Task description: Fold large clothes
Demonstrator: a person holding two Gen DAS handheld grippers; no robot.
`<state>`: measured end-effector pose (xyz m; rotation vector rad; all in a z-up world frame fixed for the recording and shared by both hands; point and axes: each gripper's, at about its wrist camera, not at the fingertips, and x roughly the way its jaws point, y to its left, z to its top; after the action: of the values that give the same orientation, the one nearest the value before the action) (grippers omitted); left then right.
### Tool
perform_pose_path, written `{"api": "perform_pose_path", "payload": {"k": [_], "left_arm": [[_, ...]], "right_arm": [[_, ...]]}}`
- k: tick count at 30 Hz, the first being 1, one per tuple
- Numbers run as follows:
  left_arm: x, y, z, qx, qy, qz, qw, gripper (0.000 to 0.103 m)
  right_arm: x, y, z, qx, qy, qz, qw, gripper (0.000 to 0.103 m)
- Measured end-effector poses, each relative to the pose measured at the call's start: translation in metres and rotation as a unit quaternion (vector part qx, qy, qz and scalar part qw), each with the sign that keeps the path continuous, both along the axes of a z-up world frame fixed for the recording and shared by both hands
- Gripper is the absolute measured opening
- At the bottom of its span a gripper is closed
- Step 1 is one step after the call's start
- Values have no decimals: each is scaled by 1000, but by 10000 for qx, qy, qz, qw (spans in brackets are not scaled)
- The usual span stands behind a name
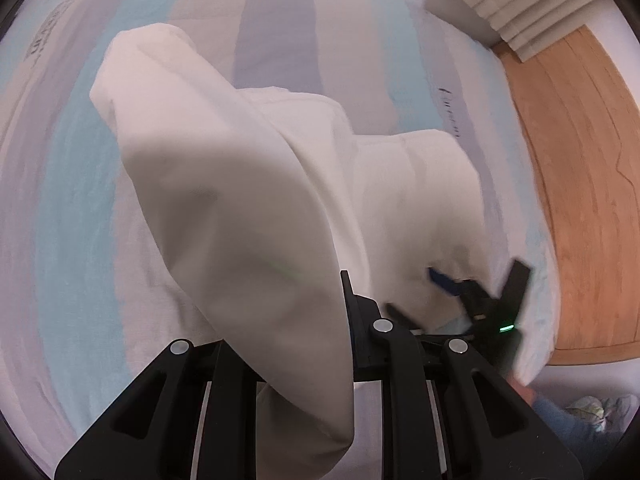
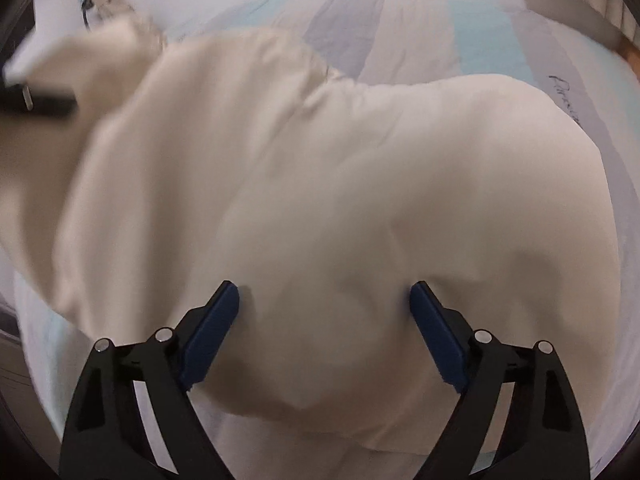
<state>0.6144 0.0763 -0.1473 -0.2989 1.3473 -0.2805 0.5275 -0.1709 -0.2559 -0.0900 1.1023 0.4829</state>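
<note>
A cream-white garment (image 1: 248, 184) lies heaped on a bed (image 1: 72, 208) whose sheet runs in broad stripes of pale blue, lilac-grey and white, with a line of dark script near one edge (image 1: 450, 114). The cloth is smooth, matte and thin, falling in soft rounded folds; in the right wrist view a gathered seam (image 2: 340, 80) crosses its upper part.

To the right of the bed is a warm orange wooden floor (image 1: 580, 200) with visible grain. Beyond the bed's far corner stands something pale with stepped ridges (image 1: 532, 12); what it is cannot be told. At the lower right edge of the left wrist view a bit of a blue sleeve (image 1: 560, 416) and some patterned fabric (image 1: 600, 408) show.

The left tongs (image 1: 348, 320) are nearly together, clamped on a fold of the garment, which hangs lifted over them and hides most of the left finger. This draped cloth blocks the view of the bed straight ahead.

The right tongs (image 2: 324, 320) stand wide apart above the garment's near edge, a soft bulge of cloth rising between the blue ribbed pads (image 2: 212, 332) without being pinched. The same tongs appear blurred in the left wrist view (image 1: 476, 292), at the bed's right edge. The black frames of both are hard plastic with round silver rivets.
</note>
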Motion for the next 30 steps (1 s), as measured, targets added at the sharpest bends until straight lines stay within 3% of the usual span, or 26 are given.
{"api": "perform_pose_path", "payload": {"k": [7,13,21,26,30], "left_arm": [[3,-45,10,60,38,-240,9997,17],[12,-65,18,-54,56,-211,9997,17],[21,-128,19,65,153,-568,9982,17],[30,-162,19,24,226,-824,9963,18],[32,-195,20,63,209,-1034,9944,18]], "right_arm": [[-12,8,-19,-167,-231,-13,9996,90],[-39,-9,2,-377,-745,-11,9965,87],[-53,-10,-17,-395,-826,2,9958,88],[-78,-21,0,-626,-1229,168,9903,87],[-89,-33,0,-508,-1024,57,9934,87]]}}
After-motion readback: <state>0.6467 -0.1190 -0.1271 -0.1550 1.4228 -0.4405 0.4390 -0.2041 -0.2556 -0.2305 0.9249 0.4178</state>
